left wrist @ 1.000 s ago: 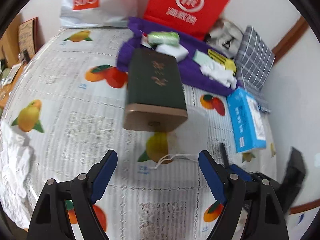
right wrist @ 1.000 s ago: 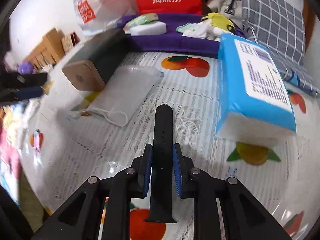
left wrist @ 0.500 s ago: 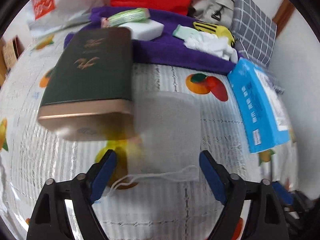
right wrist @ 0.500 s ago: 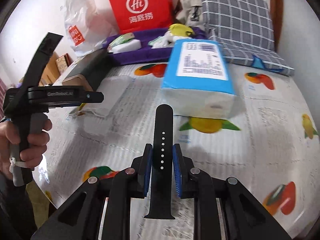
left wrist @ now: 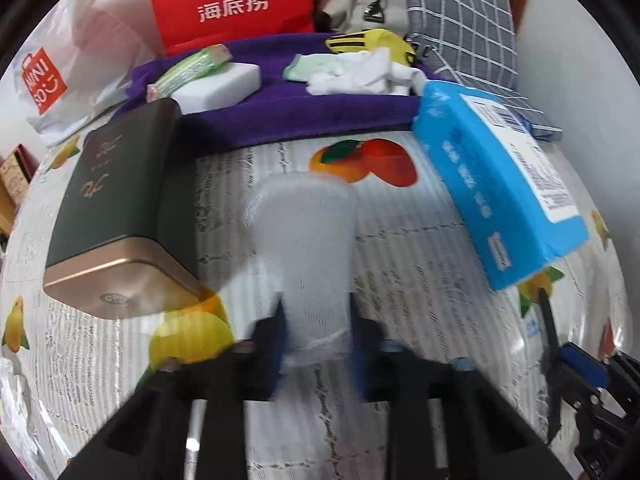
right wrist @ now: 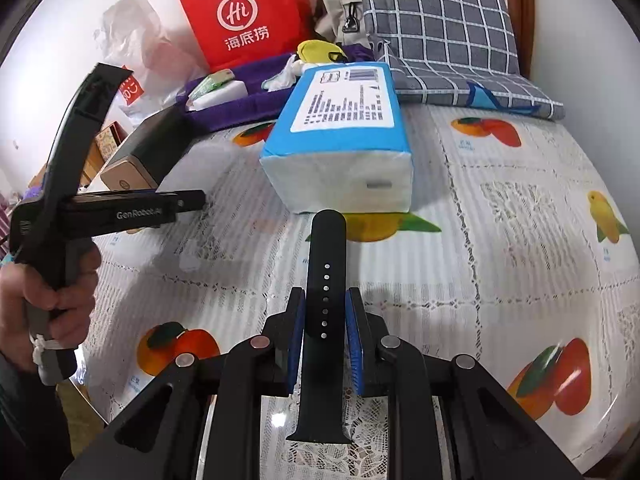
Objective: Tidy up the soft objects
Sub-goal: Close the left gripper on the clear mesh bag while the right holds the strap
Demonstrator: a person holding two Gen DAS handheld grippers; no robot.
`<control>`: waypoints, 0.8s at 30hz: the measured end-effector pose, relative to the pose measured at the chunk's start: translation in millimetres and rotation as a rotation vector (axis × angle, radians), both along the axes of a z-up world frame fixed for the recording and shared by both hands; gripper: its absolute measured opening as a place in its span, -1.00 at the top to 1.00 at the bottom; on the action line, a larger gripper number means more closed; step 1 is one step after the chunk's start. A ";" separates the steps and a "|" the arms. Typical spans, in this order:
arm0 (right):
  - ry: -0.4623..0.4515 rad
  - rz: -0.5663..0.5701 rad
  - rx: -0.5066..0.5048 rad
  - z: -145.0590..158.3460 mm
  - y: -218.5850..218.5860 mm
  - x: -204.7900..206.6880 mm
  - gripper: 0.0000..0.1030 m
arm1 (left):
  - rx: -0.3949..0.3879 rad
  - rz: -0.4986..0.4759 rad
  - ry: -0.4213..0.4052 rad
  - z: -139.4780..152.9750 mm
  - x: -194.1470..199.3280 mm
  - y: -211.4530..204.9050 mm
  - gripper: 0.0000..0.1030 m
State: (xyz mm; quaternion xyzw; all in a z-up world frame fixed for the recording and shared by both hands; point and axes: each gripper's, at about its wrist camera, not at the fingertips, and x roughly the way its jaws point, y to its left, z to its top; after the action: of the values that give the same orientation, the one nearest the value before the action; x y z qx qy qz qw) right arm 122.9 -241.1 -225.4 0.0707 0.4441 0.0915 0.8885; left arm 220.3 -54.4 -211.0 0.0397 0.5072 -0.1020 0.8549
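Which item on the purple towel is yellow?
The yellow-and-black striped item at the purple towel back right, behind the white cloth; the others there are green or white.

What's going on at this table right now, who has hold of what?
A person works with a handheld gripper in each hand over a fruit-print tablecloth. The right gripper is shut on a black watch strap, held above the cloth in front of a blue tissue pack. The left gripper has its fingers against the near end of a translucent white pouch lying beside a dark green box; that view is blurred. Other soft items sit on a purple towel at the back.
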 end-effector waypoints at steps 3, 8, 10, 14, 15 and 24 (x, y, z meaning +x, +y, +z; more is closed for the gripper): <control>0.002 -0.006 0.001 -0.4 -0.1 -1.3 0.60 | -0.050 0.000 0.028 -0.3 -4.1 6.1 0.86; -0.010 -0.016 0.003 5.7 -1.2 -7.5 0.60 | -0.112 0.024 0.059 1.9 -16.3 20.9 0.86; -0.012 -0.017 0.011 7.7 -1.4 -9.3 0.60 | -0.124 0.025 0.055 4.8 -24.2 27.0 0.86; -0.005 -0.006 0.059 9.8 0.7 -12.2 0.60 | -0.156 0.034 0.038 15.8 -36.4 39.3 0.86; -0.006 -0.006 0.056 10.8 2.5 -13.1 0.60 | -0.164 0.035 0.033 18.5 -38.4 41.5 0.86; -0.035 0.007 0.054 33.2 11.7 -19.2 0.60 | -0.240 0.027 -0.032 55.6 -56.6 59.6 0.87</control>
State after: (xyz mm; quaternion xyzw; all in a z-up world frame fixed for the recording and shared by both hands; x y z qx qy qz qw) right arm 103.7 -229.4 -192.3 0.0914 0.4260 0.1079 0.8936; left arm 163.6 5.2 -155.4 -0.0685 0.4780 -0.1497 0.8628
